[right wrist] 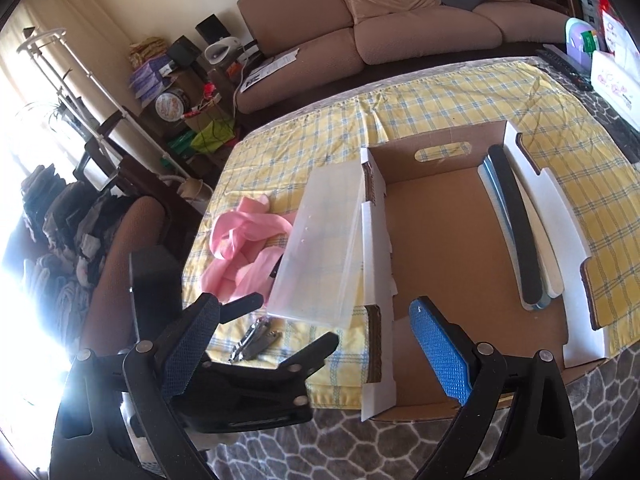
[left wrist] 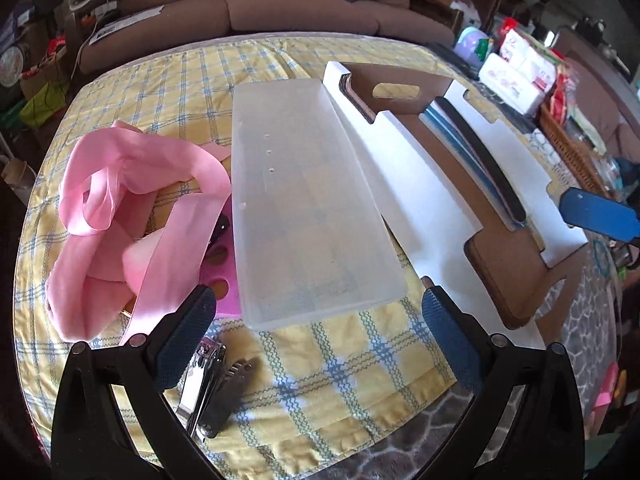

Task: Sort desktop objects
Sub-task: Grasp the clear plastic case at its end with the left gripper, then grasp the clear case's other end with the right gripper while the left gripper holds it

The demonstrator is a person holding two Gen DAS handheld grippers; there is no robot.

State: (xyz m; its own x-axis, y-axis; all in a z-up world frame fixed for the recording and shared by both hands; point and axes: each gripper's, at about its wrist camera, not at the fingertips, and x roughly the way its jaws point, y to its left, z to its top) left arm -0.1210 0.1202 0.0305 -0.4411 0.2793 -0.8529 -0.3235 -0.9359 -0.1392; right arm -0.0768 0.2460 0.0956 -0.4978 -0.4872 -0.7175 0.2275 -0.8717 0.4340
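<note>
Left wrist: left gripper [left wrist: 320, 336] open, empty, above yellow checked tablecloth [left wrist: 340, 360], steel nail clippers [left wrist: 214, 384] beside its finger, frosted plastic box [left wrist: 308, 204] ahead between pink ribbon [left wrist: 132, 208] and cardboard tray [left wrist: 516, 276]; right wrist: right gripper [right wrist: 320, 348] open, empty, straddling the tray wall [right wrist: 378, 280], black nail file [right wrist: 516, 220] inside.
</note>
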